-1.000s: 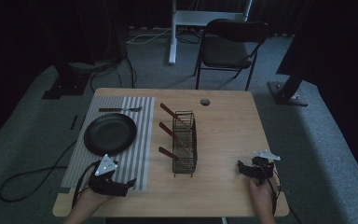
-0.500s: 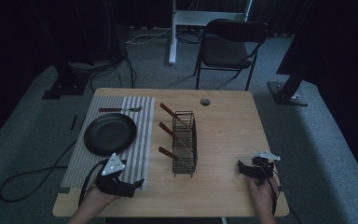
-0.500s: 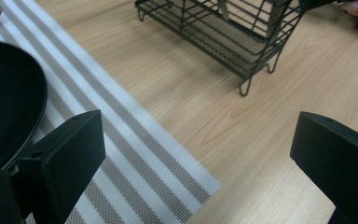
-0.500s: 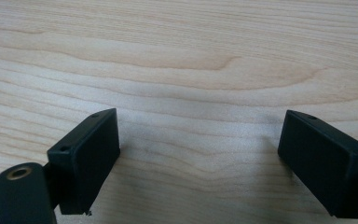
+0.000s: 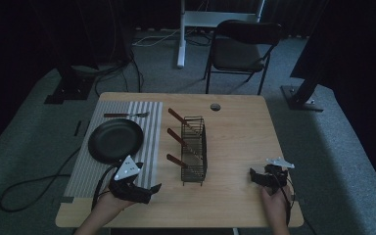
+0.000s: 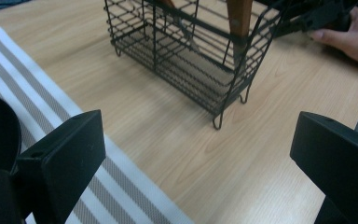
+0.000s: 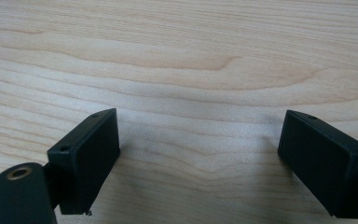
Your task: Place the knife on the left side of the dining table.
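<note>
risk, as i judge it: your left gripper [image 5: 144,190] points at the near end of the wire basket [image 5: 194,149], jaws spread wide with nothing between them. if you go in low, a jaw could catch the wire rim or a foot and drag the whole basket across the table [image 5: 240,142]; it looks light and stands on thin feet. a tug on one handle could also tip it, since the wooden handles [image 5: 176,161] lean out over its left side.

your right gripper [image 5: 255,177] rests near the table's front right corner, jaws also wide apart and empty over bare wood, well away from the basket, so it gives no bracing there.

the basket: black wire, long and narrow, standing upright at the table's middle, just beside the striped mat [image 5: 152,128]. three brown handles stick out leaning left; in the left gripper view one handle [image 6: 239,18] rises through the wires. the black plate [image 5: 115,140] and a fork [image 5: 126,115] lie on the mat.
</note>
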The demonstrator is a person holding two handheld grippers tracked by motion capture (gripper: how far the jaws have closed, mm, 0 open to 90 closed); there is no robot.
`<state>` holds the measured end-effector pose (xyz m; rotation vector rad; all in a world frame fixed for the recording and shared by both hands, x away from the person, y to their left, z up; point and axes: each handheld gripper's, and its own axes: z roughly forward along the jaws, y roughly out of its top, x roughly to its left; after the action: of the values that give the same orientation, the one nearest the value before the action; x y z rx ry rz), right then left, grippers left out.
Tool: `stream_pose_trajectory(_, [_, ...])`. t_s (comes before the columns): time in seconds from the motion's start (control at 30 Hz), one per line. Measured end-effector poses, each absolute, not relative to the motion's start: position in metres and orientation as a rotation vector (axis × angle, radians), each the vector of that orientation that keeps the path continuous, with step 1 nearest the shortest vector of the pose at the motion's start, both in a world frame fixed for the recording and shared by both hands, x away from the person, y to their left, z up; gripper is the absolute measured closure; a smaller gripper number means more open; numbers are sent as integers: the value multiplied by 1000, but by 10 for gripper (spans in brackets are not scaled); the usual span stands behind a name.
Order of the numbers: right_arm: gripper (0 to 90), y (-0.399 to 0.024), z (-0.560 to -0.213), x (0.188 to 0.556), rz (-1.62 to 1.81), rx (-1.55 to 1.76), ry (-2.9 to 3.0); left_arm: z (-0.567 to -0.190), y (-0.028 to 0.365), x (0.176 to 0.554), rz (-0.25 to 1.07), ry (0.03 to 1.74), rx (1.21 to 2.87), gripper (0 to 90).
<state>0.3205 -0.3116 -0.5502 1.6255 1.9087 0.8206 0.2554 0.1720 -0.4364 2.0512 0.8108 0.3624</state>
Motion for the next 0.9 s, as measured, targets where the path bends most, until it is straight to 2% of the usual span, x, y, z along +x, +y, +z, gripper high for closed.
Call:
stream_pose_trajectory(0.43, [117, -312, -550, 321, 821, 1625, 1909, -429, 143, 265, 353, 819, 2035, 48])
stream_pose_trajectory(0.9, [117, -312, -550, 321, 822, 1625, 1907, -424, 128, 276, 311, 869, 1986, 48])
